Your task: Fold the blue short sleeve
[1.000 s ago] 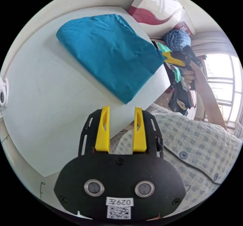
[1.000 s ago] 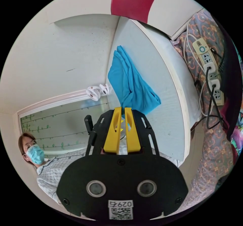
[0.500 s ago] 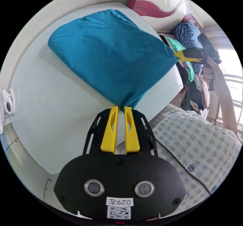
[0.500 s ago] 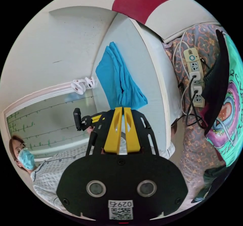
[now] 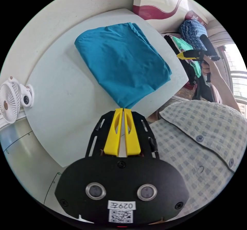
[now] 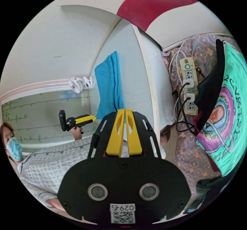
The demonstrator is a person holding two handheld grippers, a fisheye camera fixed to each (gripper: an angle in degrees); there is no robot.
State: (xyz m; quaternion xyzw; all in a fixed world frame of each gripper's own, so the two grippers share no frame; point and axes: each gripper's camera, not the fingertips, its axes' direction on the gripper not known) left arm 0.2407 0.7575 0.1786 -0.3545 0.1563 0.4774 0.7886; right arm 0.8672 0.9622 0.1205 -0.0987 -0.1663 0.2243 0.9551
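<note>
The left claw [image 5: 123, 109] is clamped on the near corner of the blue shirt [image 5: 123, 62], which lies folded on the worktop [image 5: 59, 106]. The right claw [image 6: 125, 111], jaws together, grips nothing visible. A fold looks just laid; next, release and smooth.

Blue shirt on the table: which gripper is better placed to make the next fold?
Left, probably. The left gripper is closed on a corner of the blue shirt; the right gripper is shut out past the table edge, apart from the cloth.
</note>
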